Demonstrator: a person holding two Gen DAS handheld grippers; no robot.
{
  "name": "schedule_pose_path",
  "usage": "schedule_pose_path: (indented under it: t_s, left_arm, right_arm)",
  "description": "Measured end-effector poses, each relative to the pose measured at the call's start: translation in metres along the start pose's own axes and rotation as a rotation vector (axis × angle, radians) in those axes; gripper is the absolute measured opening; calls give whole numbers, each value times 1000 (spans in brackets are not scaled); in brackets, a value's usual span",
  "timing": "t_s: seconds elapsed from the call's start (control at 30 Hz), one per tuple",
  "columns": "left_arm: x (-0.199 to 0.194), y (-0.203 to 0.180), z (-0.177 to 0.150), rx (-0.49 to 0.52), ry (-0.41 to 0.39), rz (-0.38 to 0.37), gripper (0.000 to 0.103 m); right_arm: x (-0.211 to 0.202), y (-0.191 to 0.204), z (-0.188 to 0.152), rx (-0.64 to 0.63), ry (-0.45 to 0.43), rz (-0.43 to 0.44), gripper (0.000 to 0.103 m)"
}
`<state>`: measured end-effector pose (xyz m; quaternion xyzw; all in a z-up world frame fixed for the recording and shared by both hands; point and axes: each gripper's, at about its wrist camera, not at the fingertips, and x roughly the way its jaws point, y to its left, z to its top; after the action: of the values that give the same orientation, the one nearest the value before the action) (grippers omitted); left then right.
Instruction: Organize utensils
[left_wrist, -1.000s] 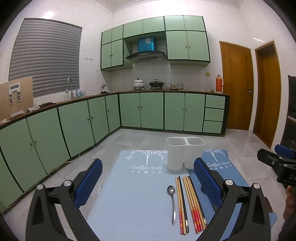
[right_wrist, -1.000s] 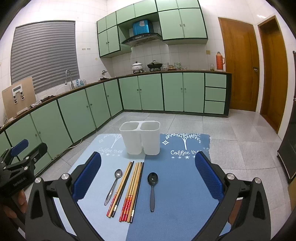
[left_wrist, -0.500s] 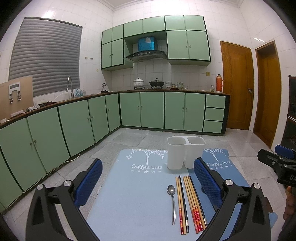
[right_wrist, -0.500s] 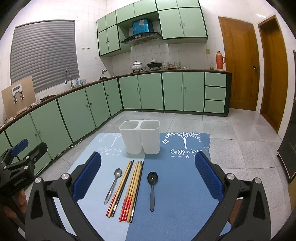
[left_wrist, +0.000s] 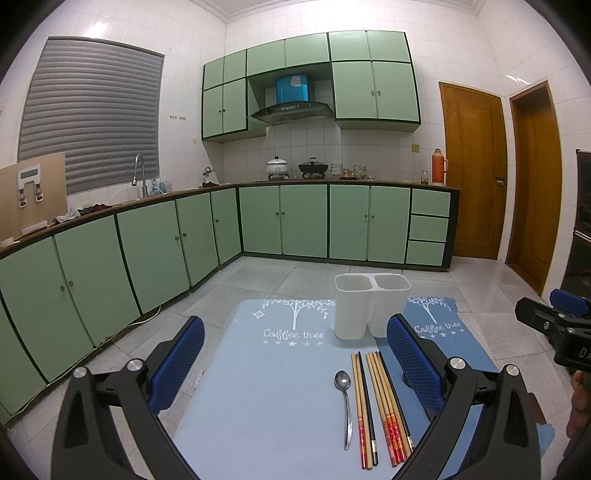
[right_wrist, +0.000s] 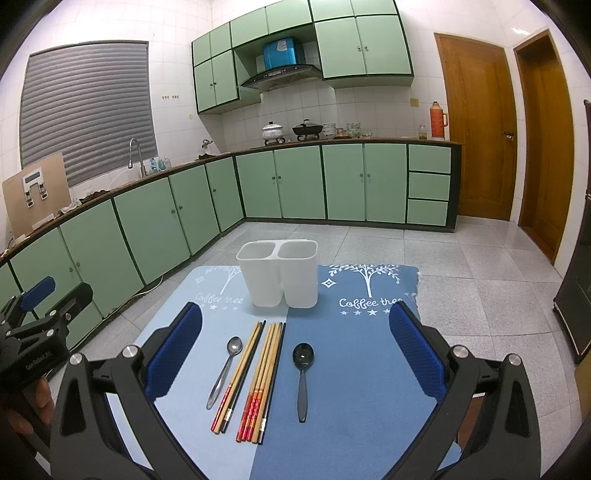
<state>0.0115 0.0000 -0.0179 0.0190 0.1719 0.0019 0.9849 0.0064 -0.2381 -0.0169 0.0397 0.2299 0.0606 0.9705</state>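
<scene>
A white two-compartment utensil holder stands empty at the back of a blue mat. In front of it lie a metal spoon, several wooden and black chopsticks, and a black spoon. My right gripper is open and empty, held above the utensils. My left gripper is open and empty, over the mat's left part, left of the utensils. The black spoon is hidden behind my right finger in the left wrist view.
The mat covers a small table standing on a tiled kitchen floor. Green cabinets run along the left and back walls. Wooden doors are at the right. A dark cabinet stands at the far right.
</scene>
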Motion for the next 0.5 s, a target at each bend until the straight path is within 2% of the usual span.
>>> schedule_pose_path:
  t_s: [0.5]
  left_arm:
    - [0,-1,4,4,0,2,97]
  right_arm:
    - [0,1,-3,4,1,0,98]
